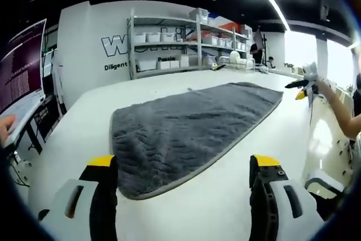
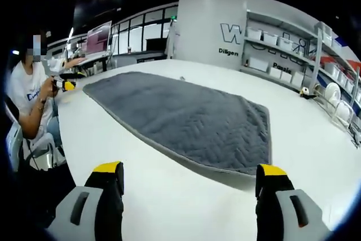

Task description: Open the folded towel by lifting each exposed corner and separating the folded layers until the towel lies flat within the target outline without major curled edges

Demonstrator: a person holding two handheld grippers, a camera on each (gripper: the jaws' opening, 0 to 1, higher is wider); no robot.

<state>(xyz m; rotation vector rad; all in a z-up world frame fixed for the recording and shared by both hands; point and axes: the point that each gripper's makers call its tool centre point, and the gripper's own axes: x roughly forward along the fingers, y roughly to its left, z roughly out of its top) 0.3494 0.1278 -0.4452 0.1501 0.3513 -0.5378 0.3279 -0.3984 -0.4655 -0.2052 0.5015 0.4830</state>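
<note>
Two grippers hover over the white table (image 1: 225,196), each with jaws spread wide and holding nothing. Left gripper (image 1: 183,170) faces one narrow end of the grey towel (image 1: 186,131); right gripper (image 2: 189,176) faces the opposite end (towel spread flat on the table, edges uncurled). Shelving (image 1: 169,40) stands behind.

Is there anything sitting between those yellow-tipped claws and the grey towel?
Nothing visible. In both views only bare white table lies between the open left gripper or right gripper and the grey towel, which lies spread on the table.
</note>
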